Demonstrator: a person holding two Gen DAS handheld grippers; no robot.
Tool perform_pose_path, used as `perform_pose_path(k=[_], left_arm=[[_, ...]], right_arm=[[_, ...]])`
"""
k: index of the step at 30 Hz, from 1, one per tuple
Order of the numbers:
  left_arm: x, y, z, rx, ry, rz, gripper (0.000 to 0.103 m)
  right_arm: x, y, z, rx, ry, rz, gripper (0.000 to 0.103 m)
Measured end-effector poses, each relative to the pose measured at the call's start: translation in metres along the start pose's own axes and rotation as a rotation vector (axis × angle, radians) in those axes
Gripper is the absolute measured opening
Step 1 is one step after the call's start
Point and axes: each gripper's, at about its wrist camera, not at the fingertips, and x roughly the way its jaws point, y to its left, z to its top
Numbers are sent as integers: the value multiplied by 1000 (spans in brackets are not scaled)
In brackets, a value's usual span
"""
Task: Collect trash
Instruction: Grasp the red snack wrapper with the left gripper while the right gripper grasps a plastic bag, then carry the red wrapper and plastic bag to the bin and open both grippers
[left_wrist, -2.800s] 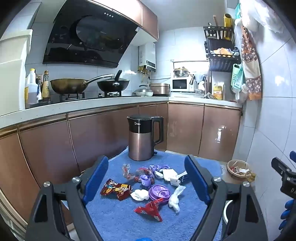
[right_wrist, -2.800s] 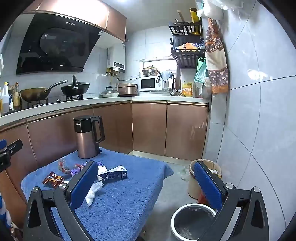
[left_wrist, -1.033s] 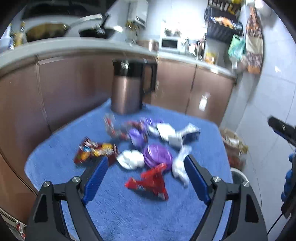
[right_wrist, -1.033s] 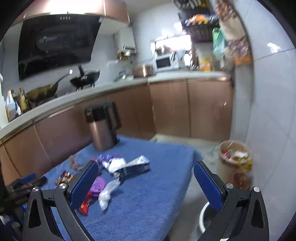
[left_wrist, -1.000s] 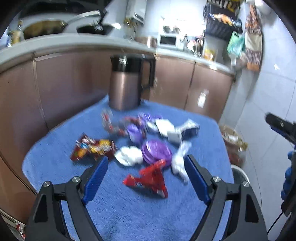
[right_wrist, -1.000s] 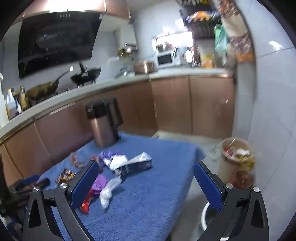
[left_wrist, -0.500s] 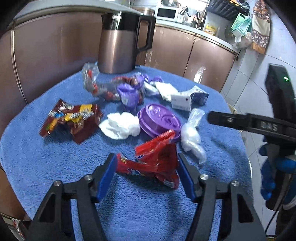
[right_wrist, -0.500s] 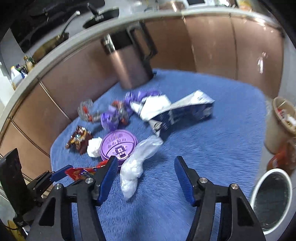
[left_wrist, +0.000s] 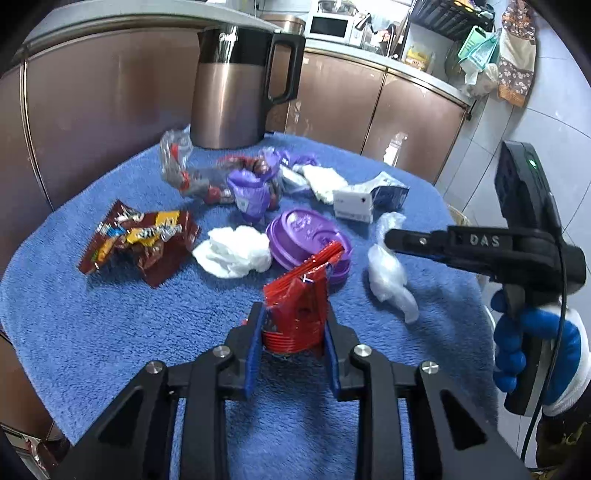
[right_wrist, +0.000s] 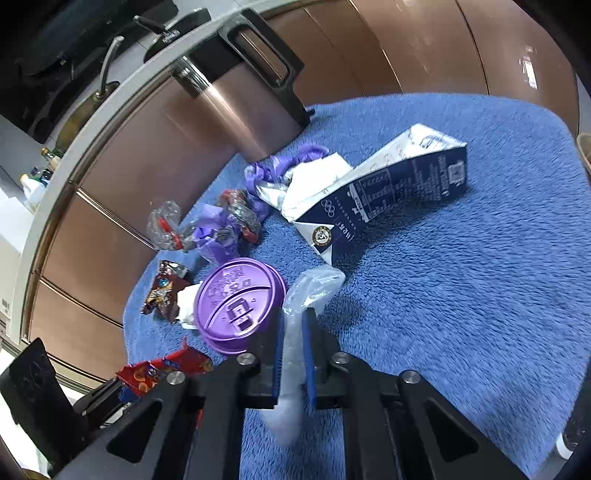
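I work over the blue towel (left_wrist: 92, 317) that covers the whole table, and the biggest thing standing on it is the copper kettle (left_wrist: 236, 85) at twelve o'clock from my left claw, upright, black handle turned to the right.

Next in size is the navy and white milk carton (right_wrist: 399, 192), lying on its side at one o'clock from my right claw, its torn top end touching a white tissue (right_wrist: 314, 177). The purple cup lid (right_wrist: 236, 302) lies flat at eleven o'clock from that claw, just beside the blue pads.

The brown snack wrapper (left_wrist: 140, 240) lies at ten o'clock from my left claw, well apart from it, with a crumpled white tissue ball (left_wrist: 232, 251) between it and the purple lid.

My left gripper (left_wrist: 293, 332) has just been closing and now holds the red wrapper (left_wrist: 299, 295) squeezed upright between its narrow pads, the wrapper's top leaning on the lid's rim.

My right gripper (right_wrist: 293, 354) has also just been closing; it is pinched tight on the clear plastic bag (right_wrist: 310, 288), which sticks out past the fingertips toward twelve o'clock and hangs out below toward six.
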Motion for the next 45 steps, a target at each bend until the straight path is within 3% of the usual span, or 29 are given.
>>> perform_pose_path(k=[10, 14, 18, 26, 33, 38, 41, 45], left_arm=[[-49, -39, 13, 46, -77, 15, 26], [-65, -77, 24, 90, -104, -30, 26], [-64, -132, 38, 140, -96, -118, 26], [-10, -260, 71, 223, 20, -278, 27], [75, -344, 71, 290, 162, -294, 29], [127, -375, 63, 314, 235, -304, 30], [148, -383, 60, 312, 276, -333, 43], [161, -392, 59, 307, 299, -366, 51]], right_arm=[[-91, 19, -18, -55, -176, -27, 7], [-150, 17, -30, -70, -276, -103, 7], [-208, -2, -46, -66, -363, -247, 7], [-263, -79, -63, 41, -419, -584, 8], [-266, -167, -74, 227, -388, -648, 8], [-255, -206, -79, 277, -348, -689, 9], [-251, -224, -80, 292, -328, -718, 9], [-248, -246, -84, 333, -307, -750, 12]])
